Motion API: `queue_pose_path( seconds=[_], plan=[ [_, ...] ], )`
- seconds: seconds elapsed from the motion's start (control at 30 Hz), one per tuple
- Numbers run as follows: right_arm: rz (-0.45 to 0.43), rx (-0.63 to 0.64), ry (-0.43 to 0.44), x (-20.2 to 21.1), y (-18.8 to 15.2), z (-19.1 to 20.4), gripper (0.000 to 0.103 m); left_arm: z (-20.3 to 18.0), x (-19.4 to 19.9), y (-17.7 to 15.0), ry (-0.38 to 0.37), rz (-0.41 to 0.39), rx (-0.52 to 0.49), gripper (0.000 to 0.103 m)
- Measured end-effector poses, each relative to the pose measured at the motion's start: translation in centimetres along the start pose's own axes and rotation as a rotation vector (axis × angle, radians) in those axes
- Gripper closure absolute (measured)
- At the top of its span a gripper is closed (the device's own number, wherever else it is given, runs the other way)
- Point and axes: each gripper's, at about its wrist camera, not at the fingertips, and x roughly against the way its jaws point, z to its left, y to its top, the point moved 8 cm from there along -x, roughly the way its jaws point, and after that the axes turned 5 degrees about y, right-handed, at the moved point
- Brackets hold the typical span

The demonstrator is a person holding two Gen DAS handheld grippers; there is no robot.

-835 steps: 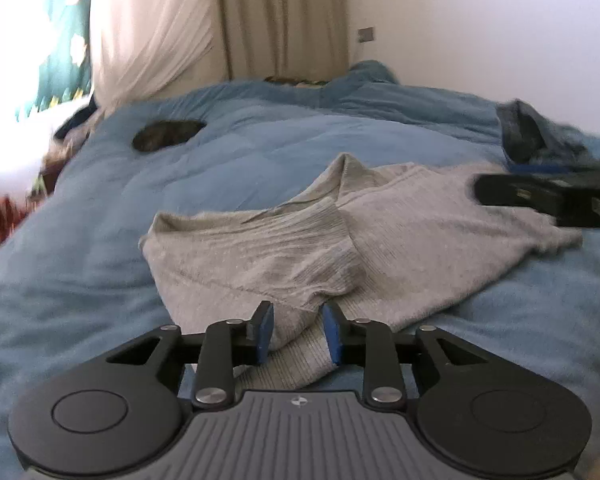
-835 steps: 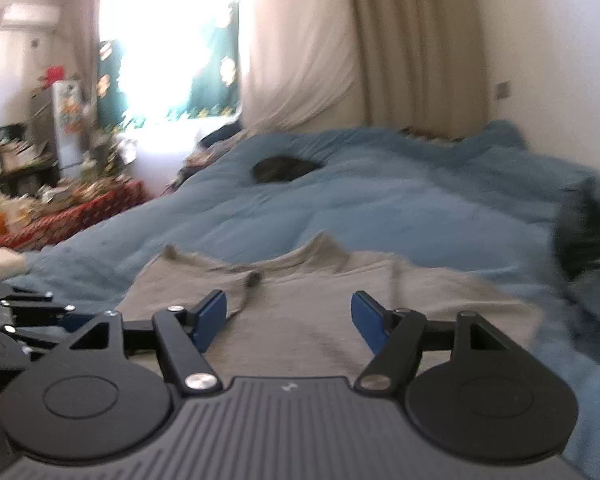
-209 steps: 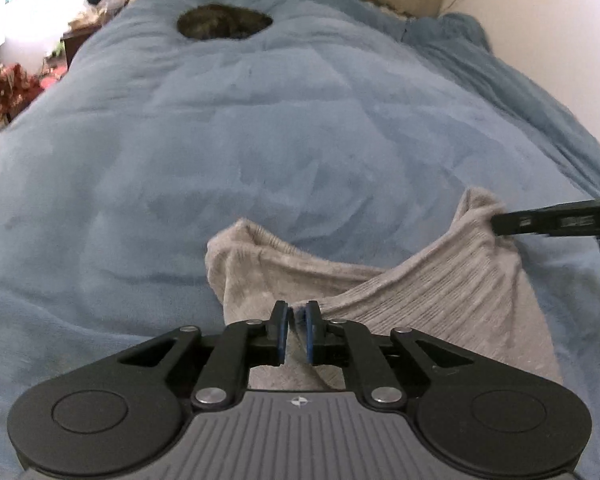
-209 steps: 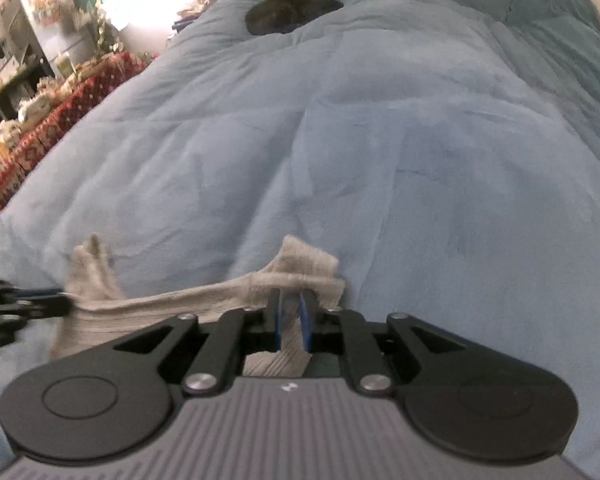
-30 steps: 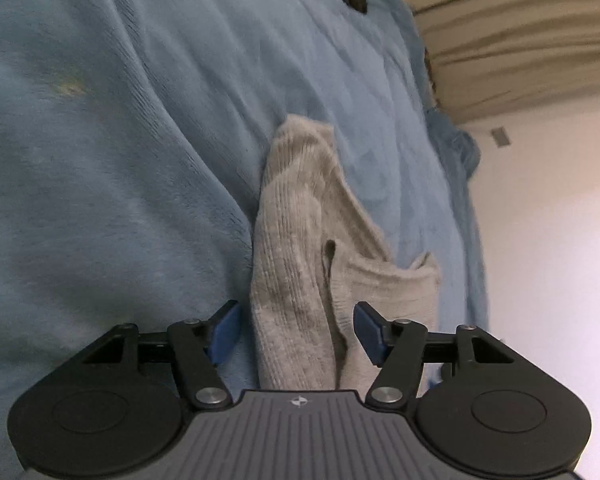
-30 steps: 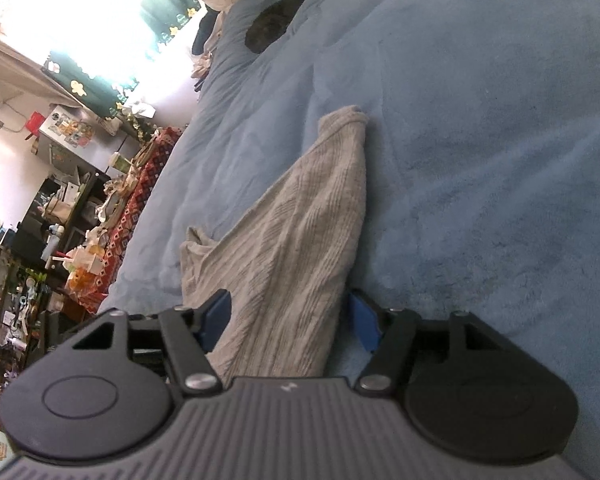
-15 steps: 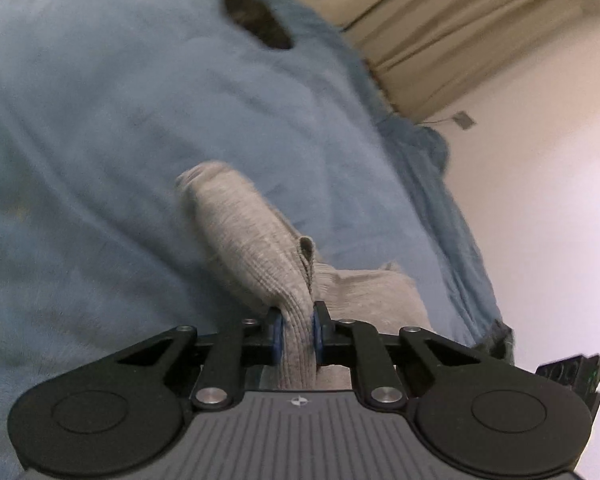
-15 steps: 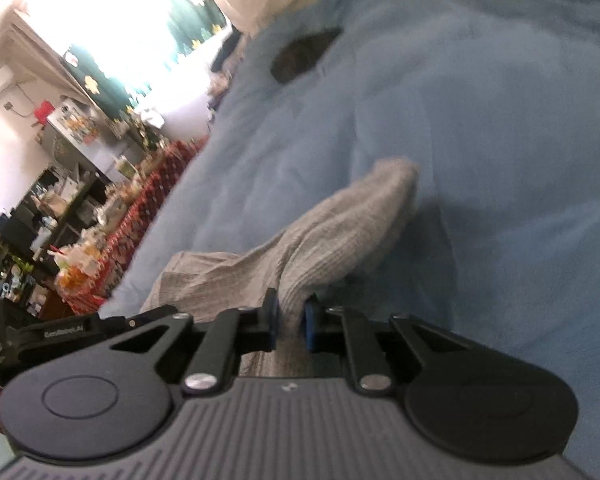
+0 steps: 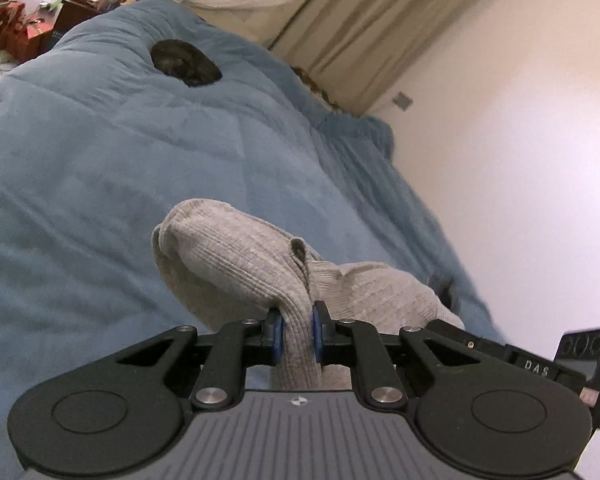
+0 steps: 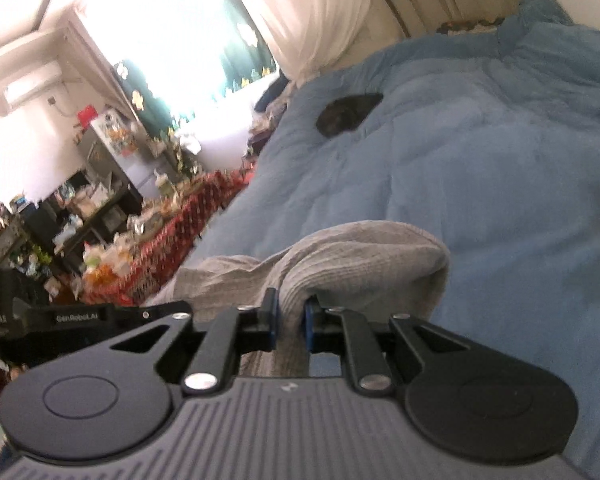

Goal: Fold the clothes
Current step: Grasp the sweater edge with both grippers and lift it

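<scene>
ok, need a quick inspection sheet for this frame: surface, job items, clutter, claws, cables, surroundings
Surface: blue quilt covering the bed, rumpled.
Job's things: grey ribbed sweater, bunched, lifted off the quilt by two pinched folds.
Clutter: dark oval patch on the far quilt, too unclear to identify.
Grippers: left claw shut on the sweater; right claw shut on the sweater; close side by side.
Cables: nothing seen.
Surroundings: beige curtains, white wall, bright window, crowded shelves, red patterned cloth.
</scene>
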Motion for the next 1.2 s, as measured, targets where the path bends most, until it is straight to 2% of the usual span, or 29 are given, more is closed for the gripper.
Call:
queue_pose_path(
  seconds=[0.2, 0.33, 0.43, 0.5, 0.53, 0.6, 0.7, 0.8, 0.93, 1.07, 1.13, 1.17, 1.2],
  plan=[
    [0.161, -0.012, -0.072, -1.1, -9.7, -3.2, 0.089, 3.9, -2.1, -7.3, 0.053, 0.103, 0.025, 0.089],
    [0.192, -0.037, -0.109, -1.3, -12.7, -4.4, 0.079, 5.5, -2.1, -8.1, 0.065, 0.113, 0.057, 0.081],
    [0.159, -0.06, -0.109, -0.4, -11.6, -5.1, 0.068, 6.5, -2.0, -8.5, 0.07, 0.117, 0.08, 0.07],
    [0.138, -0.075, -0.11, 0.3, -10.9, -5.5, 0.053, 6.4, -0.7, -8.1, 0.077, 0.089, 0.064, 0.062],
    [0.127, -0.082, -0.11, 0.6, -10.5, -5.8, 0.05, 6.3, 0.0, -7.7, 0.078, 0.072, 0.056, 0.058],
    [0.092, -0.087, -0.112, 1.5, -9.3, -6.5, 0.038, 6.4, 1.0, -6.6, 0.083, 0.041, 0.042, 0.057],
    [0.043, -0.121, -0.113, 2.3, -6.3, -8.3, 0.03, 7.4, 1.5, -4.4, 0.109, 0.008, 0.035, 0.055],
    [0.002, -0.155, -0.115, 2.7, -3.4, -10.0, 0.031, 8.8, -0.1, -2.2, 0.129, 0.016, 0.051, 0.054],
    [0.083, -0.201, -0.138, -1.0, -2.4, -13.3, 0.041, 10.7, -3.1, -0.6, 0.129, 0.072, 0.105, 0.054],
    [0.174, -0.187, -0.107, -4.3, -3.0, -14.7, 0.051, 12.3, -5.2, -0.4, 0.083, 0.148, 0.173, 0.054],
    [0.194, -0.14, -0.099, -5.3, -3.0, -14.3, 0.072, 12.7, -6.1, -0.4, 0.057, 0.169, 0.201, 0.054],
    [0.202, -0.109, -0.102, -5.6, -2.9, -14.0, 0.086, 12.9, -6.5, -0.5, 0.045, 0.178, 0.214, 0.054],
    [0.198, -0.067, -0.115, -5.5, -2.8, -13.6, 0.088, 13.0, -7.0, -0.5, 0.032, 0.191, 0.225, 0.054]
  ],
)
